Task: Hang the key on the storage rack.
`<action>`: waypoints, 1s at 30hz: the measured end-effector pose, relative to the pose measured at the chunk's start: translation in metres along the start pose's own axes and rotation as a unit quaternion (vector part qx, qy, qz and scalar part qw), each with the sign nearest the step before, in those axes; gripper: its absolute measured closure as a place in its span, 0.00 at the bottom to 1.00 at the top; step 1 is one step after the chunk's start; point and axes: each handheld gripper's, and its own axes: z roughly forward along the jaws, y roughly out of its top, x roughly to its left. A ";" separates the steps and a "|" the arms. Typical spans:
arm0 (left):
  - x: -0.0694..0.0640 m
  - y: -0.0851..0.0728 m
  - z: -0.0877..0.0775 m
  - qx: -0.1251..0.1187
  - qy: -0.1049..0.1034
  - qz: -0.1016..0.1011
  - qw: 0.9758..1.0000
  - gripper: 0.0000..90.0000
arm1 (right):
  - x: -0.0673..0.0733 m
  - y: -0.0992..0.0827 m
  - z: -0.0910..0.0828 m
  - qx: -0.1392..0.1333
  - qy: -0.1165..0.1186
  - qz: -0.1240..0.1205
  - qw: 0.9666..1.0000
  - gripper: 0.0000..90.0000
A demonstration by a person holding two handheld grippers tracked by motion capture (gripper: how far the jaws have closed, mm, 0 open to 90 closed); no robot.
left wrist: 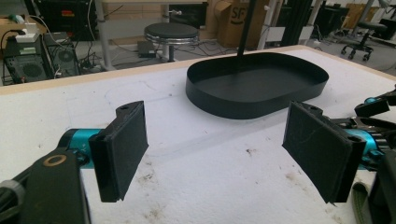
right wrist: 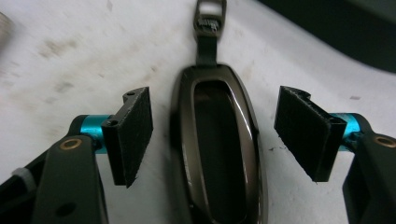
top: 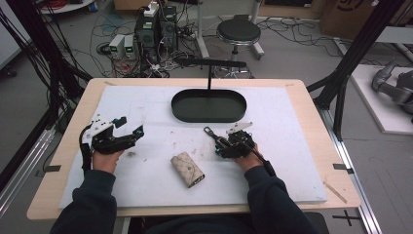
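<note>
Both tongs gape: right tongs [right wrist: 212, 135] straddle a dark key fob [right wrist: 217, 149], its near end cut off.

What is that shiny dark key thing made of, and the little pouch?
The key fob looks like glossy metal or plated plastic: its dark rim throws bright reflections. I cannot tell which. The pouch looks like soft beige leather or fabric with a faint pattern; it is matte, with rounded, folded edges.

A pale wooden counter [top: 311, 126] carries a stained white foam sheet [top: 146, 112]. Beyond it, on the grey floor, stand a round black stool [top: 238, 32], two dark computer towers [top: 155, 29] amid tangled cables, and cardboard boxes [top: 341, 17] at the far right.
</note>
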 end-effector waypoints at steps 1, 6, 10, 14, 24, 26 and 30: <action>0.000 0.000 0.000 0.001 -0.001 0.001 1.000 0.24 | 0.000 0.000 0.000 0.000 0.000 0.000 1.000 0.30; 0.000 0.000 0.000 0.003 -0.001 0.001 1.000 0.24 | -0.006 -0.001 -0.004 0.000 0.014 0.000 1.000 0.54; 0.000 0.000 0.000 0.003 0.000 0.001 1.000 0.24 | -0.005 -0.001 -0.005 0.002 0.011 -0.005 1.000 0.55; -0.001 -0.001 0.001 0.005 -0.001 0.002 1.000 0.25 | -0.008 0.000 -0.004 0.003 0.019 -0.009 1.000 0.52; 0.001 -0.001 0.001 0.006 0.000 -0.002 1.000 0.25 | -0.004 0.011 -0.013 0.008 0.005 -0.003 1.000 0.56; 0.001 -0.001 0.001 0.007 0.001 -0.003 1.000 0.25 | -0.004 0.014 -0.018 0.000 0.000 -0.002 1.000 0.56; 0.001 -0.002 0.001 0.008 0.001 -0.003 1.000 0.25 | -0.012 0.030 -0.039 -0.037 -0.014 0.002 0.999 0.56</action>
